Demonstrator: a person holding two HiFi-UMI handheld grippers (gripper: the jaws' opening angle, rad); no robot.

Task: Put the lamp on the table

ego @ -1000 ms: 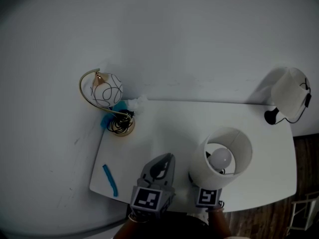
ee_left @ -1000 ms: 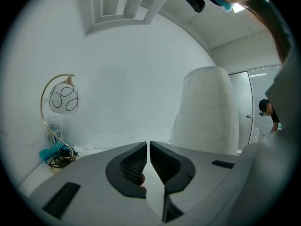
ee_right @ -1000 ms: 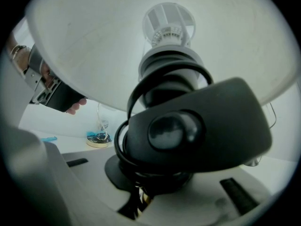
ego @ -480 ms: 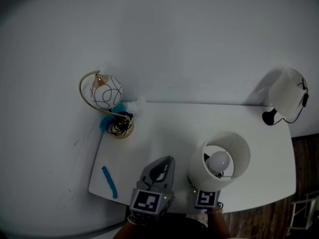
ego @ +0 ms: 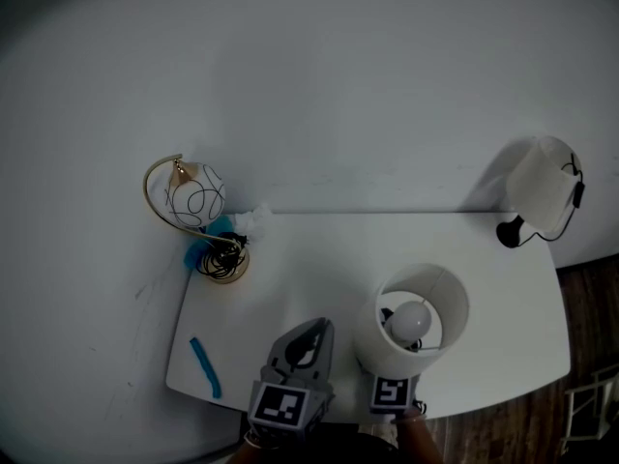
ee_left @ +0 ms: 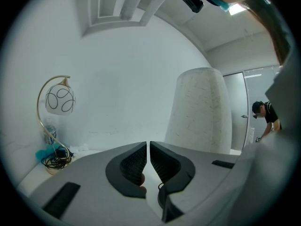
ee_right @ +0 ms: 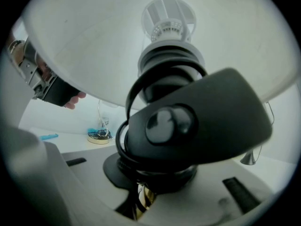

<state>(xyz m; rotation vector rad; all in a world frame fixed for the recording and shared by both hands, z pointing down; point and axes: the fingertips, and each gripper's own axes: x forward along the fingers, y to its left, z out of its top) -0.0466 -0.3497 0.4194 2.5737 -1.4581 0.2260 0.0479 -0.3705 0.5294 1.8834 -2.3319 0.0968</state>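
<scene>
The right gripper (ee_right: 135,202) has just been opening its jaws, loosening around the brass stem (ee_right: 145,195) of the white drum-shaded lamp (ego: 414,309), which is standing on the white table (ego: 309,259). The left gripper (ee_left: 149,166) is hovering alongside, jaws together, empty.

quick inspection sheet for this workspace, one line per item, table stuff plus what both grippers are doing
surface: white table, mostly bare
job's things: drum-shade lamp upright at front right, base hidden
clutter: gold arc lamp back left; white wad beside it; blue strip front left; second shaded lamp back right
grippers: left hand-held gripper shut, empty; right hand-held gripper under the shade, jaws just been opening, lamp's stem between them, pad contact unclear
cables: black coil on the arc lamp's base; black cord looped round the drum-shade lamp's socket
surroundings: white wall, wood floor at right, person by a door
</scene>
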